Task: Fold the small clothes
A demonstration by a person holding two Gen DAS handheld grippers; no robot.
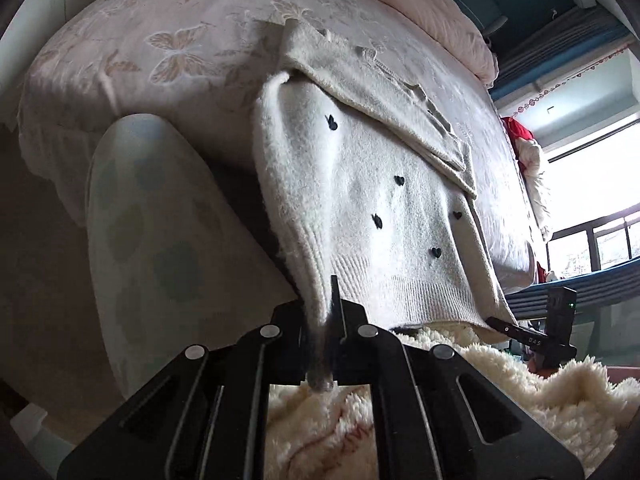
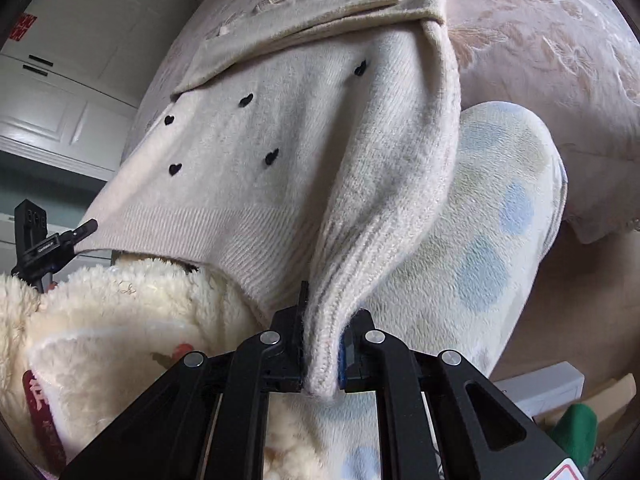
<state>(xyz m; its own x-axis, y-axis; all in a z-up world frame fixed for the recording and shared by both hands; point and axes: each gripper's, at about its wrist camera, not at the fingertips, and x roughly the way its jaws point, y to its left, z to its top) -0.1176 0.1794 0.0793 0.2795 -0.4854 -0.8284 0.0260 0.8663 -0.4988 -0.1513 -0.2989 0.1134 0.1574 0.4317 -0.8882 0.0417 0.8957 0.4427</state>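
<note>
I have the left hand-held gripper (image 1: 326,344) clamped on one corner of the ribbed hem of the cream fuzzy knit sweater with small black heart-shaped buttons (image 1: 360,208), and the right hand-held gripper (image 2: 322,354) clamped on the opposite hem corner, which bunches into a thick roll between its jaws. The sweater lies on the pink butterfly-patterned bed cover (image 1: 160,48), its far part flat on the bed and its near hem lifted off the bed edge toward me. A sleeve (image 2: 320,12) is already laid across the far chest area, so I judge the sleeve fold done on at least that side. What remains, as I judge it, is to carry the hem to the far side over the body and set it down flat. A person's polka-dot trouser leg (image 2: 492,220) stands just beside the bed edge.
</note>
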